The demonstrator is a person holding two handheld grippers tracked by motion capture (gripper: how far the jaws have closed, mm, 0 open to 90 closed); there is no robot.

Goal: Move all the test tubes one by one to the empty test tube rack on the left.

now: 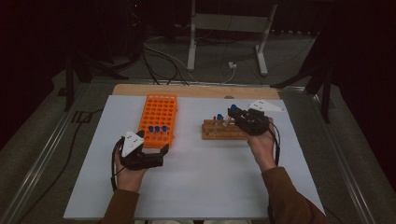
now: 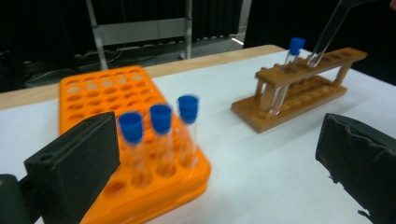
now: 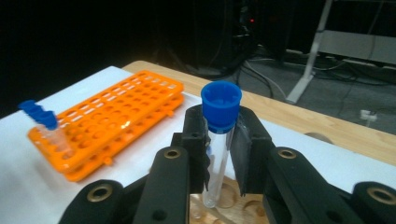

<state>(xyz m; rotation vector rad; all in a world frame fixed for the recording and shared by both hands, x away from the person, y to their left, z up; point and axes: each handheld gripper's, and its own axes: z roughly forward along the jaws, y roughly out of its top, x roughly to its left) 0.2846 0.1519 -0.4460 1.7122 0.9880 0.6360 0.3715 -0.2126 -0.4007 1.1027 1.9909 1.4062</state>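
An orange tube rack [image 1: 159, 114] lies left of centre on the white table, with three blue-capped tubes [image 1: 157, 129] standing in its near rows. A wooden rack [image 1: 223, 130] sits to its right and holds one capped tube [image 1: 219, 117]. My right gripper [image 1: 233, 113] is shut on another blue-capped tube [image 3: 220, 108], held over the wooden rack [image 3: 233, 200] with its lower end at a hole. My left gripper [image 1: 156, 150] hovers open and empty just before the orange rack [image 2: 107, 93], its jaws wide apart either side of the three tubes [image 2: 161, 119].
The white sheet [image 1: 205, 186] has free room in front of both racks. A strip of wooden tabletop [image 1: 196, 90] runs along the far edge. Beyond it are cables and a metal stand's legs [image 1: 226, 42] on the floor.
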